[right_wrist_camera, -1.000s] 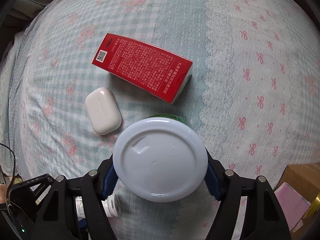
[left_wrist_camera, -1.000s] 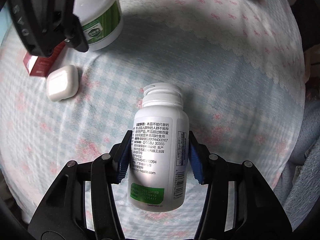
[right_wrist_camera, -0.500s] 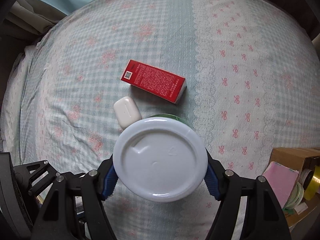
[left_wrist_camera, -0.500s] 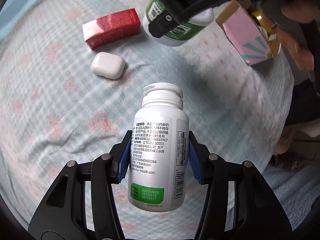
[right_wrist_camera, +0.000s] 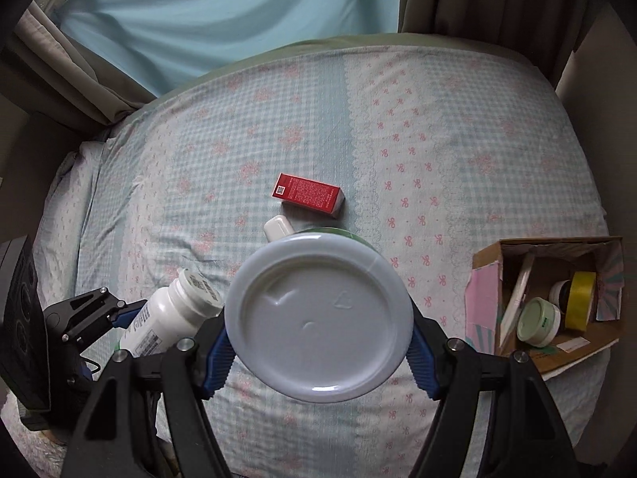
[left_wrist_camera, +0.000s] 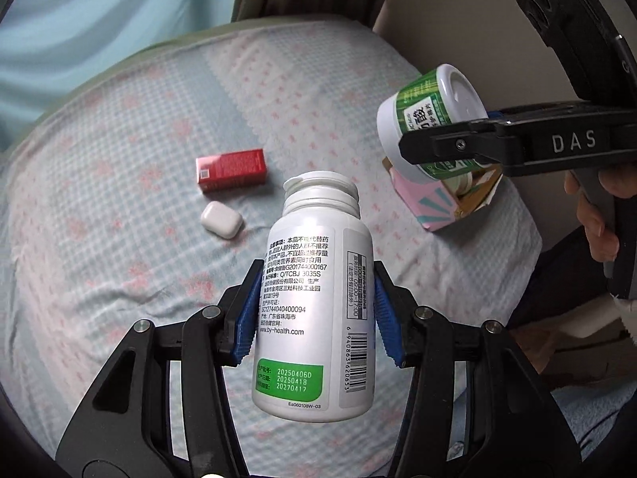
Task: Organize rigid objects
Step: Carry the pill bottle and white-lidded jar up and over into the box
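My left gripper (left_wrist_camera: 316, 314) is shut on a white pill bottle (left_wrist_camera: 316, 302) with a white cap, held high above the bed; the bottle also shows in the right wrist view (right_wrist_camera: 171, 314). My right gripper (right_wrist_camera: 318, 338) is shut on a green-labelled jar with a white lid (right_wrist_camera: 318, 318), also held high; in the left wrist view the jar (left_wrist_camera: 426, 119) hangs over a cardboard box (left_wrist_camera: 442, 209). A red carton (right_wrist_camera: 308, 198) and a white earbud case (right_wrist_camera: 277, 228) lie on the bed.
The open cardboard box (right_wrist_camera: 487, 263) with pink patterned sides sits at the bed's right edge and holds a small jar (right_wrist_camera: 538, 320), yellow tape (right_wrist_camera: 579, 298) and other items. Curtains (right_wrist_camera: 207, 12) hang behind the checked bedsheet (right_wrist_camera: 458, 159).
Both grippers have risen well above the bed with their loads. The red carton and earbud case look smaller, and the box has come into the right wrist view.
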`<action>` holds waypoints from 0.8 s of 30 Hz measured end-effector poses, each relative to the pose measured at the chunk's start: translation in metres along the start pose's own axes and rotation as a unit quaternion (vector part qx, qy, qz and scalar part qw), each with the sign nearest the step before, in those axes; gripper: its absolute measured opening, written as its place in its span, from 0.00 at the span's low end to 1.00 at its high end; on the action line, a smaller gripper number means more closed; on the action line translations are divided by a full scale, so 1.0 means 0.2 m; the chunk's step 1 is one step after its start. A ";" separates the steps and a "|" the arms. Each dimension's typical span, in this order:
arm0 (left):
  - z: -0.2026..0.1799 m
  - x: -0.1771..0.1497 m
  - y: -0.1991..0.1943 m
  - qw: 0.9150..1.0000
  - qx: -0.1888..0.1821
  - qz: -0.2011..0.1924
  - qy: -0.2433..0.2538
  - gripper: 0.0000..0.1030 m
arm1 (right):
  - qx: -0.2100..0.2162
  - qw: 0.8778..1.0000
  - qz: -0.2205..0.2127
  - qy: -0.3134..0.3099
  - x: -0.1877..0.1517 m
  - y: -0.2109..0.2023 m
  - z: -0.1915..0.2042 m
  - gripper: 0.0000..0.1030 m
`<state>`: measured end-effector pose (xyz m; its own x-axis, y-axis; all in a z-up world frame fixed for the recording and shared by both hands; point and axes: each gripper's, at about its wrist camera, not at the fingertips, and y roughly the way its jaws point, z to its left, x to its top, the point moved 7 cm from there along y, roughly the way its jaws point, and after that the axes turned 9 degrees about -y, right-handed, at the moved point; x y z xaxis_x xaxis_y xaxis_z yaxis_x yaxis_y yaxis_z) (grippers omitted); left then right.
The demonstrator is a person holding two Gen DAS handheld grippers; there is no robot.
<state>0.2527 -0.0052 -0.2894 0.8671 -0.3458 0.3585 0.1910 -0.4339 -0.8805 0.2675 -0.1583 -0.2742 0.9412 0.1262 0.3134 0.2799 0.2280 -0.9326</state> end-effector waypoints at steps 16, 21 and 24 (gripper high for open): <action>-0.81 0.14 0.05 0.998 -0.001 -0.045 -0.041 0.46 | 0.002 0.997 -0.059 0.041 -0.41 -0.55 -0.75 0.66; -1.09 0.22 0.25 0.997 -0.017 -0.042 -0.056 0.46 | -0.025 0.997 -0.052 0.054 -0.52 -0.61 -1.16 0.66; -1.22 0.28 0.38 0.997 -0.025 -0.038 -0.062 0.46 | -0.033 0.996 -0.041 0.066 -0.57 -0.61 -1.38 0.66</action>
<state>0.2037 -0.2605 -0.2609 0.9018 -0.2071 0.3794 0.2370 -0.4973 -0.8346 0.1782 -0.4678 -0.2464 0.9298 -0.0186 0.3677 0.3654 0.1670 -0.9157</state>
